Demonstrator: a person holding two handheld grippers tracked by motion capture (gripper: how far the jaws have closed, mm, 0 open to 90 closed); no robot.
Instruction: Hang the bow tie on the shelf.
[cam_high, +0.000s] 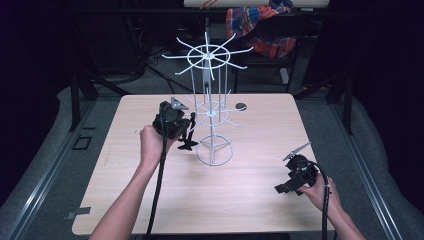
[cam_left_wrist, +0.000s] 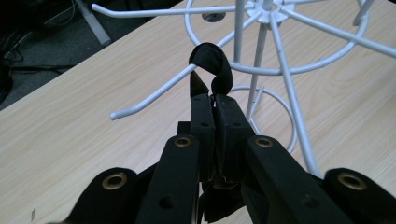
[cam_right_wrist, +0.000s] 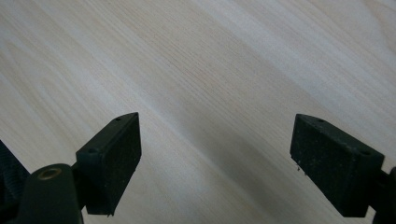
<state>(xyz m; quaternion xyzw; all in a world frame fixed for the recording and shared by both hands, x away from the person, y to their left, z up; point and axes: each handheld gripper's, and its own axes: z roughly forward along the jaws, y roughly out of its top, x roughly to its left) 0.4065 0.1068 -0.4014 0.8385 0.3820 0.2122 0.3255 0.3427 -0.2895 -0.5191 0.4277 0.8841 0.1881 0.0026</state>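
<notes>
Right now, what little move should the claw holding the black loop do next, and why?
Probably ease the left claw along the white wire hook toward the stand's middle. Its jaws are shut on the black fabric loop, which sits around that hook but far from settled, so it could slide off the open tip.

I work in a dark lab-like recording room: my wooden table (cam_high: 240, 200) stands on grey padded floor (cam_high: 45, 165), with black frames (cam_high: 80, 95) and cables (cam_high: 145, 60) behind.
</notes>
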